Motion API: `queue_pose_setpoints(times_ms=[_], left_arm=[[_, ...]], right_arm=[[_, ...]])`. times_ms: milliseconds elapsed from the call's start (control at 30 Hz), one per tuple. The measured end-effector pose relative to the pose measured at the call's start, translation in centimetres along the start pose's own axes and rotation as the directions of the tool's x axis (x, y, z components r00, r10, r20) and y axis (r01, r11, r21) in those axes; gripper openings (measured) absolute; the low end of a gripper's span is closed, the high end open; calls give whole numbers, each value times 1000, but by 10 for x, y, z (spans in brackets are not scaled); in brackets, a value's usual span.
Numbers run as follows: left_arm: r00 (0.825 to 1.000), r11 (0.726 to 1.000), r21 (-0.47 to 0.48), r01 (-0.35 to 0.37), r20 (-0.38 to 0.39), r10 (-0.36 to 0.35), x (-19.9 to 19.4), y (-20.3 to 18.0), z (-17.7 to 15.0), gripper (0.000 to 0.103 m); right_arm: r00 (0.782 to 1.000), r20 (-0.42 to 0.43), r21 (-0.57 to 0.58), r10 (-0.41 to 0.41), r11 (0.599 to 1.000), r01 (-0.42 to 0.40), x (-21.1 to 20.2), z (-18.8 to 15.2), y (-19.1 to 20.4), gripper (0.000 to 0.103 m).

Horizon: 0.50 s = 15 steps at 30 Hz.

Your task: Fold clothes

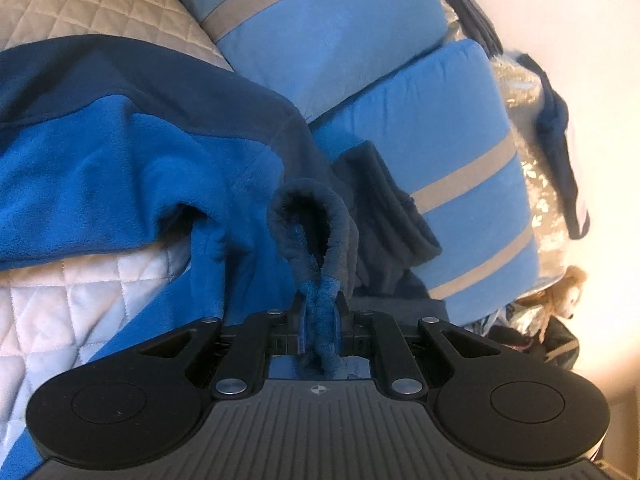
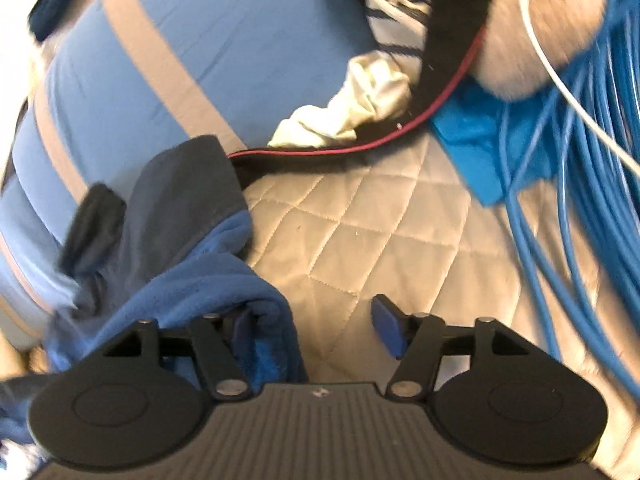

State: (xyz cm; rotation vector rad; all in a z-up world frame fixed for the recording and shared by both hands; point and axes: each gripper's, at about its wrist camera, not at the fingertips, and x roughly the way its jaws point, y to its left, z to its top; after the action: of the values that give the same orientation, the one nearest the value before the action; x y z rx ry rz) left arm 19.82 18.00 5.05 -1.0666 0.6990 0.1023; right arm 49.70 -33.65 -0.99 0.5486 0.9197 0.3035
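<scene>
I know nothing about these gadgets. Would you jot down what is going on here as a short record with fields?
Setting: grey quilted cover
Garment: blue fleece with navy trim
Left tool: shut on a bunched fold of the fleece
Right tool: open, nothing pinched; fleece lies against one finger
Behind: light blue cushions with grey stripes
Nearby: bundle of blue cables, crumpled cream cloth
Fold: not yet neat
</scene>
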Motion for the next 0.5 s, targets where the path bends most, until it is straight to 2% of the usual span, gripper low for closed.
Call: queue_pose_setpoints(times_ms=[100,167,200,233,267,333,400,433,467,500], left_arm=[[1000,1000,5,-3,-5,3,1,-2,-3,11],[1000,1000,8,-2,-12,2,2,-3,-6,11],[1000,1000,13,-2,-17,3,3,-4,-8,11],[1000,1000,17,-3,-22,3,4,-4,-9,11],[1000,1000,21,-2,-25,3,4,-4,-11,11],[1000,1000,24,0,-28,1,5,-4,-12,11],[1000,1000,22,-1,-28,2,5,-3,-12,11],[1000,1000,20,-3,-28,3,5,-3,-12,11],[1000,1000,17,-4,-28,5,5,-2,-12,11],[1000,1000,14,-5,-29,6,5,0,-13,11]], right_arm=[[1000,-9,16,8,1000,-8,-3,4,-2,78],[998,29,-136,-58,989,61,-7,1,14,82],[992,69,-265,-104,957,119,-8,-6,28,84],[983,115,-387,-145,905,179,-10,-13,41,85],[970,164,-500,-177,833,237,-11,-21,55,85],[945,250,-692,-211,643,327,-6,-43,78,85],[920,337,-808,-202,440,392,-1,-66,96,82],[911,367,-828,-186,381,411,1,-71,100,81],[903,396,-844,-168,321,430,2,-77,105,76],[897,417,-853,-149,275,443,3,-81,109,63]])
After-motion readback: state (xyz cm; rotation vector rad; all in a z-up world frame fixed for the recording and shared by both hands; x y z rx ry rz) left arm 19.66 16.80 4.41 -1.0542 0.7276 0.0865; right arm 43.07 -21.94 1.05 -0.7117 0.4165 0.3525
